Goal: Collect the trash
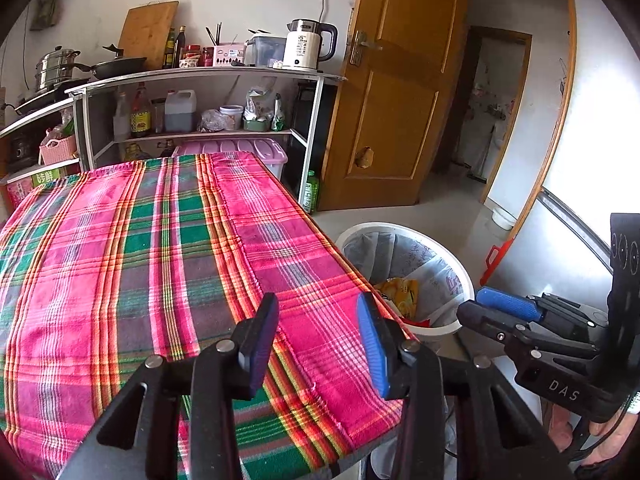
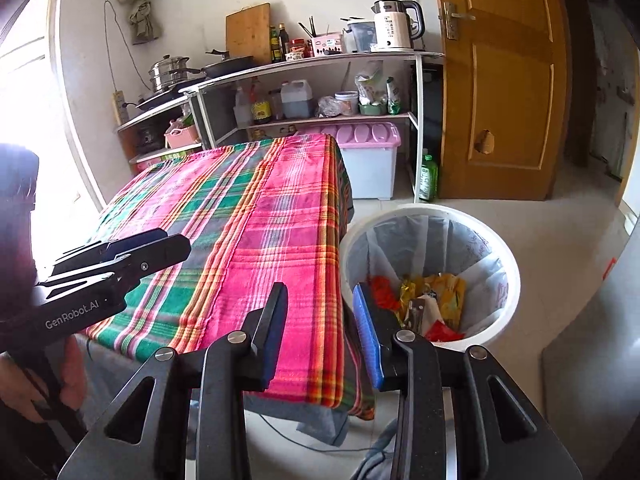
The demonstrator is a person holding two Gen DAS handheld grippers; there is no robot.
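I'm in a home kitchen: white metal shelving (image 1: 200, 76) carries a steel steamer pot (image 1: 56, 66), a white electric kettle (image 1: 306, 46) and sauce bottles (image 1: 140, 114).

Daylight fills the room, bright and even. In the right wrist view a window (image 2: 28, 92) at the left is blown out to white, and glare spills over the near edge of the bench cloth (image 2: 256, 216). In the left wrist view the wall (image 1: 600, 128) at right is washed out. Fisheye curvature bends the shelf (image 1: 208, 74) and door (image 1: 400, 92); corners go black. Focus is fairly sharp, with soft shadows.
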